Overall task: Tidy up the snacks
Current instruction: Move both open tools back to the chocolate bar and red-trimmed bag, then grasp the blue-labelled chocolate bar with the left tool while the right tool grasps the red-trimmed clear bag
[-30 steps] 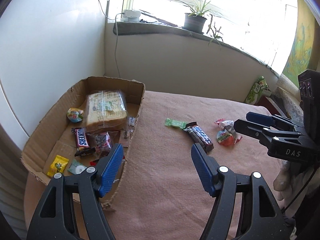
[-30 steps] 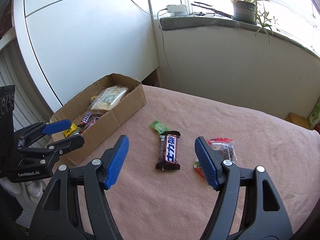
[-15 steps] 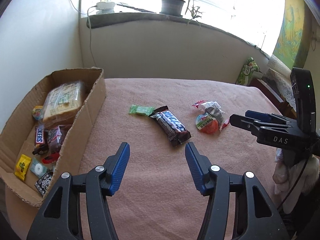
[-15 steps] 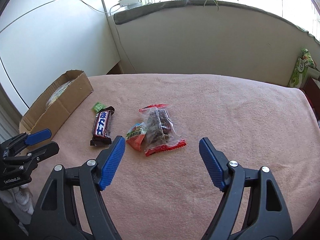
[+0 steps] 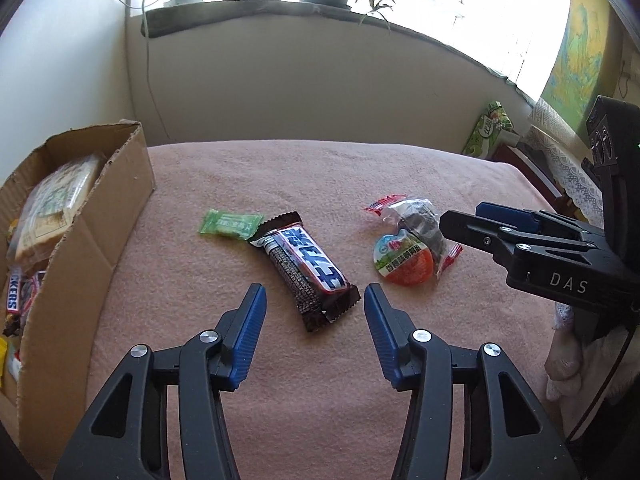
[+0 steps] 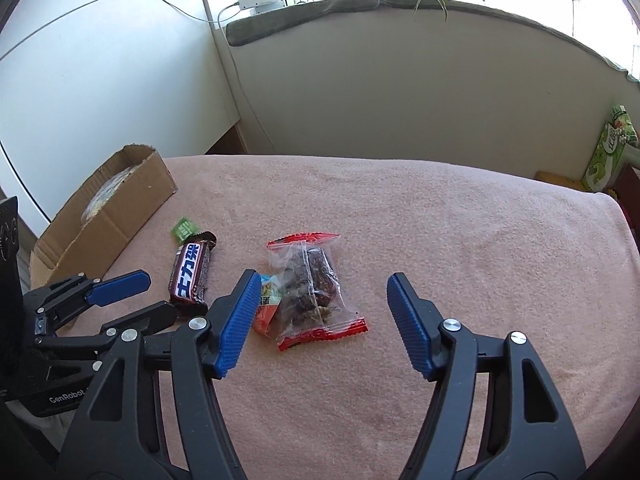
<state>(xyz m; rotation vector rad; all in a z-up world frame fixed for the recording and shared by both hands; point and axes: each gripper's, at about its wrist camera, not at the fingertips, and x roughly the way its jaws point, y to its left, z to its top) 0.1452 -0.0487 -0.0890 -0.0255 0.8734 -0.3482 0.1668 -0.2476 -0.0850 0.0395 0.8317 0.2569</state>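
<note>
So the chocolate bar (image 5: 308, 270) is lying diagonally on the pink cloth of the table (image 5: 360, 168), out in the open, with a little green candy (image 5: 230, 223) touching its far end. To its right sits a clear packet with red edges (image 6: 316, 292), and a round orange-lidded snack (image 5: 404, 258) is tucked against it. The cardboard box (image 5: 100, 216) where the snacks seem to be going is off at the left edge of the table, already holding bread, a Snickers and a few small sweets.

The left claw (image 5: 312, 304) is lined up on the near end of the bar, its jaws closing, pads either side of the wrapper tail but not pressing it yet, so nothing is grasped. The right claw (image 6: 320, 300) hangs over the clear packet, jaws also closing, with the packet between them and not touched, as far as I can tell.

My take on doing this well: the left claw should go a bit further along the bar so the pads pinch the solid body across its width, not just the crimped tail, which would probably slip or flop. Come down until the pads nearly meet the cloth without bunching it. For the right one, the packet is slippery film, so I'd squeeze the lumpy middle and watch that the left pad doesn't drag the orange snack along with it.
</note>
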